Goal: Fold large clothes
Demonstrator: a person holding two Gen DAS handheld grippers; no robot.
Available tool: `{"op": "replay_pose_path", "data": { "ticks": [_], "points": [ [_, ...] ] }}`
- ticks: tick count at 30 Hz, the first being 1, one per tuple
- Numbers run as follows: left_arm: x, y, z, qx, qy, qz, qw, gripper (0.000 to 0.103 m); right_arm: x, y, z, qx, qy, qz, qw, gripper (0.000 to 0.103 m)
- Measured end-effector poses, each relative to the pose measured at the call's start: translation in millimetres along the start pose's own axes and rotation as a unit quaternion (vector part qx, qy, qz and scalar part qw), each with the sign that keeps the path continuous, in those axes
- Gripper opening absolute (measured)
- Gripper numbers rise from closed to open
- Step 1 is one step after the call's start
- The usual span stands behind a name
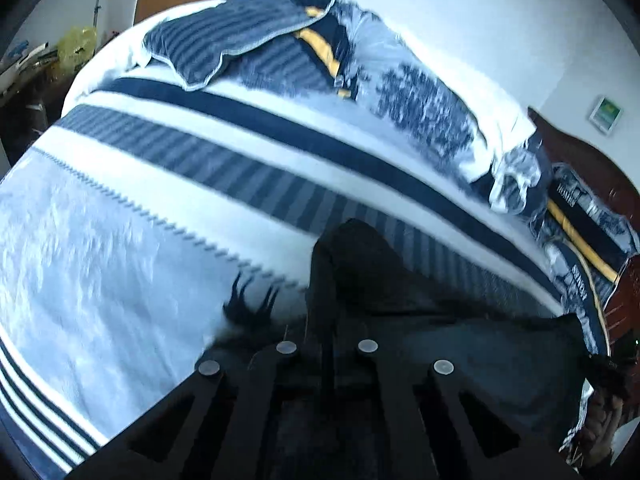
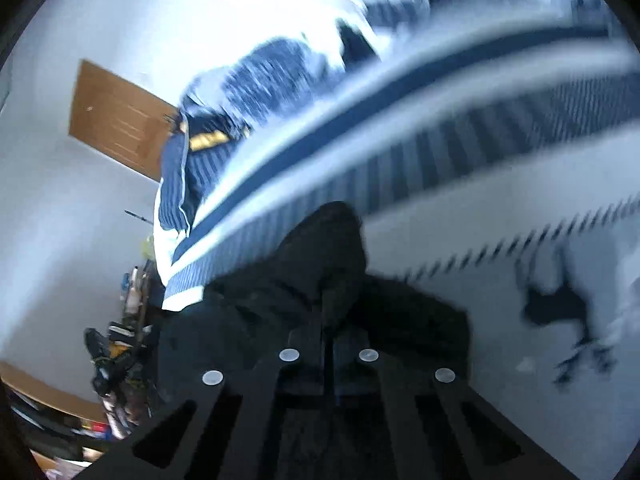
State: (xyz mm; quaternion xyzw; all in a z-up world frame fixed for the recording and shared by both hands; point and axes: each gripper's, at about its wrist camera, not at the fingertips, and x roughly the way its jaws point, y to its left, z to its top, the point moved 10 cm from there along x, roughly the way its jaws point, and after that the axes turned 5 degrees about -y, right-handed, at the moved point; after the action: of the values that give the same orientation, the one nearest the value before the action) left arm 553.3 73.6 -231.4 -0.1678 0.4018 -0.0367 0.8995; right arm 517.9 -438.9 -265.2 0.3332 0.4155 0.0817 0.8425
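A large black garment (image 1: pixel 400 280) hangs bunched over the striped bed. My left gripper (image 1: pixel 326 336) is shut on a fold of it, with cloth piled between and above the fingers. In the right wrist view the same black garment (image 2: pixel 320 264) is bunched at my right gripper (image 2: pixel 328 340), which is shut on it. The cloth spreads to both sides of the jaws and hides the fingertips. The right view is blurred.
The bed has a white and navy striped cover (image 1: pixel 200 152). A rumpled blue quilt and pillows (image 1: pixel 360 60) lie at its far side. A wooden headboard (image 1: pixel 616 280) is at right. A wooden door (image 2: pixel 116 120) and a cluttered desk (image 2: pixel 120 360) stand beyond the bed.
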Motion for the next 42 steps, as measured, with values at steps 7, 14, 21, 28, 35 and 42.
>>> {"op": "replay_pose_path", "data": {
  "ticks": [7, 14, 21, 28, 35, 42],
  "points": [
    [55, 15, -7, 0.024, 0.031, 0.057, 0.9976, 0.002, 47, -36, -6, -0.021, 0.036, -0.1, 0.994, 0.002],
    [83, 21, -24, 0.056, 0.045, 0.08, 0.9942, 0.002, 77, -61, -24, -0.014, 0.058, -0.137, 0.989, 0.002],
    [71, 52, -11, 0.007, 0.047, 0.088, 0.995, 0.008, 81, -71, -33, 0.007, 0.066, -0.14, 0.988, 0.009],
    [-35, 78, -2, 0.009, -0.053, 0.133, 0.9896, 0.078, -39, -25, -31, -0.069, -0.069, -0.172, 0.98, 0.083],
    [-86, 95, -137, -0.028, -0.027, 0.113, 0.9928, 0.077, -92, -24, -146, -0.063, -0.069, -0.115, 0.989, 0.083],
    [-112, 101, -141, -0.078, -0.056, 0.085, 0.9917, 0.072, -99, -35, -171, -0.044, -0.064, -0.129, 0.989, 0.082]
  ]
}}
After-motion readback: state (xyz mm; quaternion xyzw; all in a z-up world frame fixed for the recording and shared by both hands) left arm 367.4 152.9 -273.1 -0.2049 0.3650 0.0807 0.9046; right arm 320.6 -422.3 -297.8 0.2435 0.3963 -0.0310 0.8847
